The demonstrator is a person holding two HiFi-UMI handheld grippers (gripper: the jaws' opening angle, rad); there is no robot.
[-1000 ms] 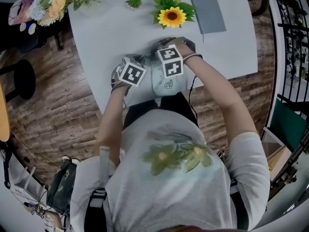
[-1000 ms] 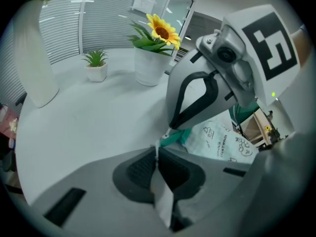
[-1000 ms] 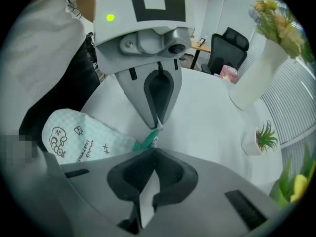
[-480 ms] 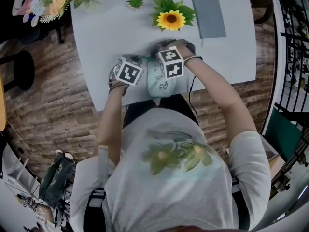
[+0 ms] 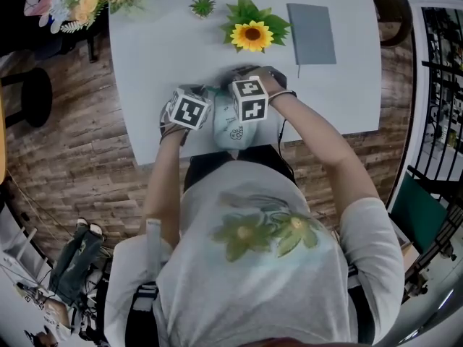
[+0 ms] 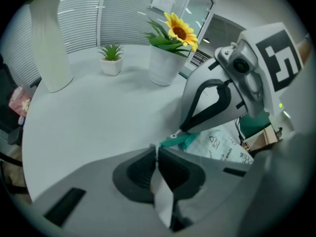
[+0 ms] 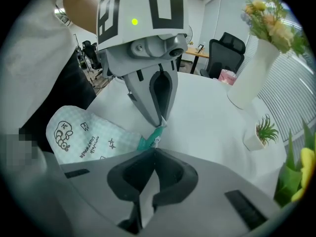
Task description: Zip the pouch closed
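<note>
Head view, pouch: the pale pouch [image 5: 233,127] is lying at the near edge of the white table [image 5: 173,42], partly hiding under the two marker cubes.
Head view, tools: the left gripper [image 5: 189,110] and the right gripper [image 5: 250,98] are sitting side by side over the pouch's far end, both pointing down.
Head view, other things: a sunflower pot [image 5: 252,35] and a grey notebook [image 5: 312,33] are standing well apart from the work.
Left gripper view, jaws: they are squeezing together on the pouch's teal corner [image 6: 174,141] and holding it.
Left gripper view, pouch: its printed body is stretching away to the right, past the right gripper's tip.
Right gripper view, jaws: they are pressing tight on a tiny bit of the teal edge. It is probably the zip pull [image 7: 156,138], but it is too small to be sure.
Right gripper view, pouch: its body is lying to the left, toward the person.
Next move, my guess: the two tips are almost touching at one end. The right gripper is nearer the pull, so it should be sliding along the pouch's long side while the left is holding the corner back.
</note>
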